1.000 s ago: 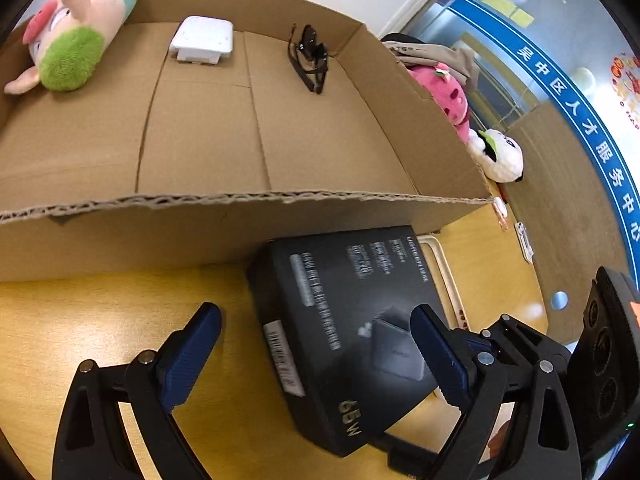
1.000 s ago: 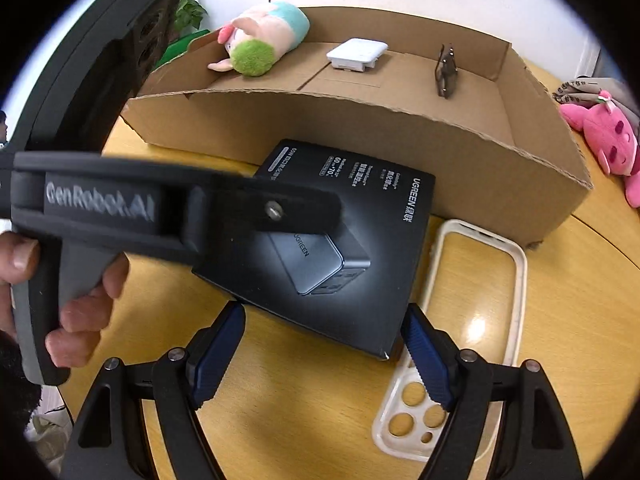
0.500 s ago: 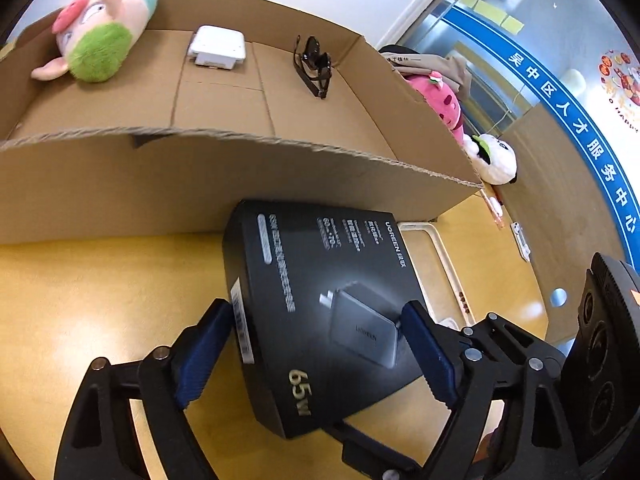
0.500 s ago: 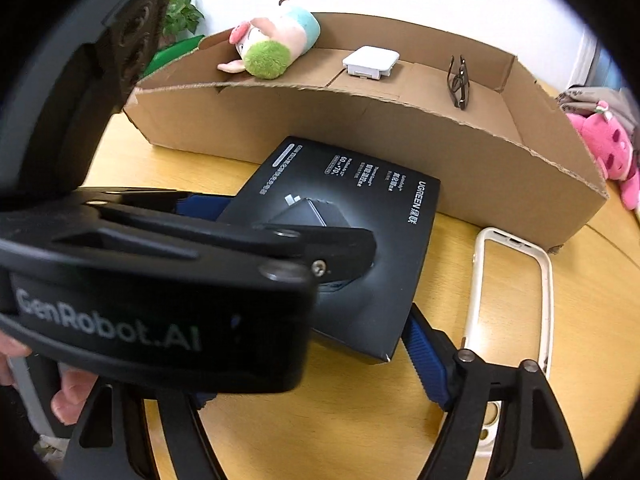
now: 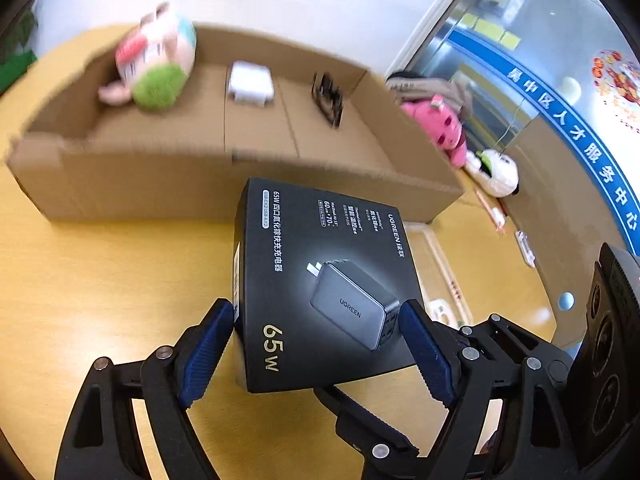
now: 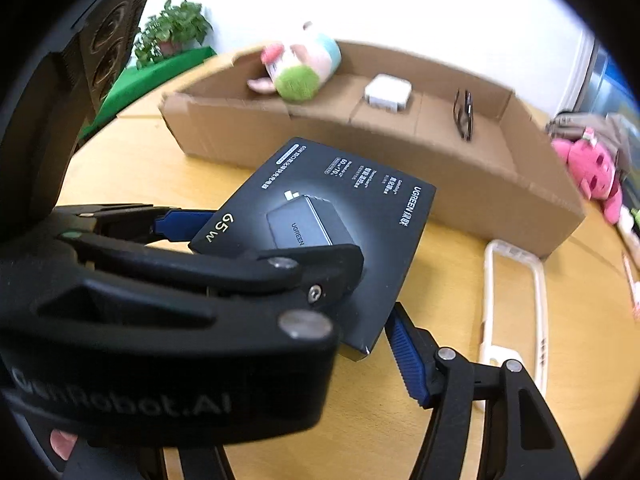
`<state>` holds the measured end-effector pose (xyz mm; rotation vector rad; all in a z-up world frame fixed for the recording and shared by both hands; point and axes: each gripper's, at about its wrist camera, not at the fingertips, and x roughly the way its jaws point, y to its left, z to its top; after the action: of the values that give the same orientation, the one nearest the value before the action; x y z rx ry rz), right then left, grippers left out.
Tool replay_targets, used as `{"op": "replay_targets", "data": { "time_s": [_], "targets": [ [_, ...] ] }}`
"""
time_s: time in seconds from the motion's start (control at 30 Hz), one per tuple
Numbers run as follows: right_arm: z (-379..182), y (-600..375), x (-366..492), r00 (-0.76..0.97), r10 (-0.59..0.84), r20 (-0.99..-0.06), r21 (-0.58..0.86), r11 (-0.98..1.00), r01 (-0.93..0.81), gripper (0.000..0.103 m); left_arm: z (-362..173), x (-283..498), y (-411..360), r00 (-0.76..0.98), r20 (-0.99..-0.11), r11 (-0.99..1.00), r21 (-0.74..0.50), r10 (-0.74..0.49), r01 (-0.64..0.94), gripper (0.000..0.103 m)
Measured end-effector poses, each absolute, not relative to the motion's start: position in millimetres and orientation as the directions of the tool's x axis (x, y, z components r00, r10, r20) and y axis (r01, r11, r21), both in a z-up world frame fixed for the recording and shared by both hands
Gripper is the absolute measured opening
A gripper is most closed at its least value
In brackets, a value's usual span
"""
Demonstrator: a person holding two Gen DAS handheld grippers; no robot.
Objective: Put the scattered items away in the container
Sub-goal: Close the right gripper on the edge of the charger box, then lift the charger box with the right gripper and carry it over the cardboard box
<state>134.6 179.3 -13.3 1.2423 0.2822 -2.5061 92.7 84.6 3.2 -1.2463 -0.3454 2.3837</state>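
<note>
A black UGREEN 65W charger box (image 5: 320, 280) is clamped between my left gripper's (image 5: 316, 348) blue pads and held lifted above the wooden table, in front of the cardboard box (image 5: 160, 184). In the right wrist view the charger box (image 6: 360, 208) is held by the left gripper, which fills the lower left. My right gripper (image 6: 280, 344) sits just behind it; only its right finger (image 6: 404, 356) shows, close to the box's corner. The cardboard box (image 6: 460, 176) holds a plush toy (image 6: 300, 68), a white adapter (image 6: 388, 92) and glasses (image 6: 464, 116).
A clear phone case (image 6: 516, 304) lies on the table right of the charger box. Pink and white plush toys (image 5: 448, 128) sit beyond the cardboard box's right end. A potted plant (image 6: 172, 32) stands at the back left.
My left gripper closed on the charger box and lifted it off the table, drawing back from the cardboard box. The right gripper view rose and shifted with it.
</note>
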Motion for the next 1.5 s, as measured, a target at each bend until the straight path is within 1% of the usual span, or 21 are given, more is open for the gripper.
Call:
{"op": "replay_targets", "data": {
  "time_s": [0.17,0.27,0.5,0.8,0.93,1.13,1.5],
  "targets": [
    [32,173,137,-0.644,-0.222,-0.732,-0.048,-0.926,0.373,0.063,50,91,74,-0.574,-0.667,-0.879,-0.380,0.476,-0.288,0.087],
    [56,169,132,-0.674,-0.238,-0.699,-0.053,-0.923,0.380,0.063,78,90,71,-0.624,-0.637,-0.892,-0.327,0.453,-0.313,0.087],
    [102,160,116,-0.744,-0.256,-0.618,-0.094,-0.915,0.392,0.062,126,69,53,-0.681,-0.573,-0.890,-0.313,0.456,-0.332,0.087],
    [143,143,83,-0.779,-0.303,-0.550,-0.104,-0.900,0.423,0.062,171,39,32,-0.743,-0.523,-0.908,-0.275,0.418,-0.316,0.086],
    [151,134,64,-0.777,-0.321,-0.541,-0.096,-0.895,0.436,0.062,178,17,21,-0.755,-0.516,-0.913,-0.271,0.404,-0.303,0.086],
    [147,121,25,-0.755,-0.343,-0.559,-0.067,-0.889,0.453,0.062,173,-22,7,-0.747,-0.537,-0.918,-0.277,0.393,-0.284,0.086],
    [105,109,-26,-0.686,-0.353,-0.636,-0.015,-0.883,0.469,0.062,128,-72,-7,-0.691,-0.613,-0.921,-0.310,0.383,-0.236,0.086]
  ]
}}
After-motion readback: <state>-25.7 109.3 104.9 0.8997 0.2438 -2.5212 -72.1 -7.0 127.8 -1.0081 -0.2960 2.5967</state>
